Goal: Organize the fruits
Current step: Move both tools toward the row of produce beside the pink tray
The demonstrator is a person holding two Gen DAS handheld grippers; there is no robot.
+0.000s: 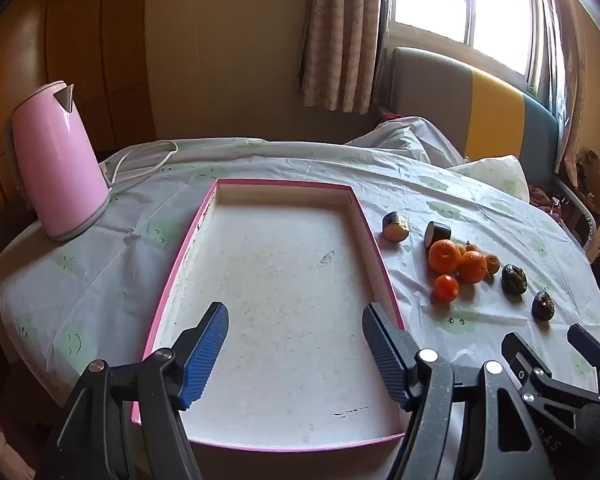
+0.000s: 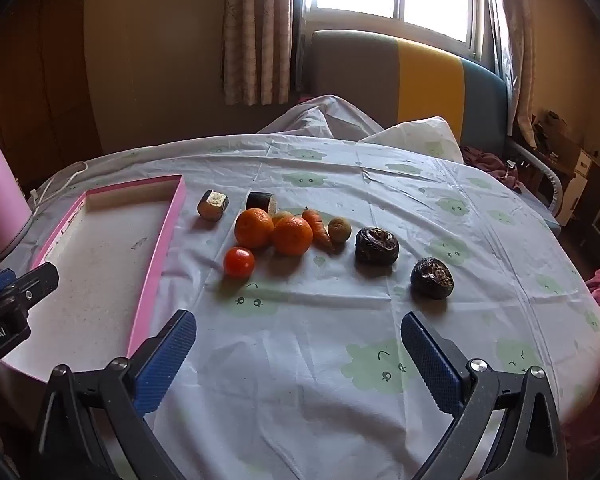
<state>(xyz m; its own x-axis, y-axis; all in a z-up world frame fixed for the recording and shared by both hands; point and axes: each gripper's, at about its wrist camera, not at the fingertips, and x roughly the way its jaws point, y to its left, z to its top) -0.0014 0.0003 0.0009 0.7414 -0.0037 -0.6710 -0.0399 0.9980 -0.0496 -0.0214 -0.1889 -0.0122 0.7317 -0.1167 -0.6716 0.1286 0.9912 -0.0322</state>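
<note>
Hovering with jaws spread wide and holding nothing, the left gripper (image 1: 295,350) sits over the bare pink-rimmed tray (image 1: 374,236), the right gripper (image 2: 299,358) over the tabletop (image 2: 420,200) short of the fruit. Two oranges (image 2: 253,227), a tomato (image 2: 239,262) and dark, possibly shrivelled pieces (image 2: 376,245) lie just beside the tray, seemingly awaiting sorting into it.

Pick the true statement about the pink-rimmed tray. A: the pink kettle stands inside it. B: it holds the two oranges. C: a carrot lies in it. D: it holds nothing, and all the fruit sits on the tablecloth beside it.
D: the tray shows only its bare white floor, while the oranges cluster on the tablecloth beside it.
</note>
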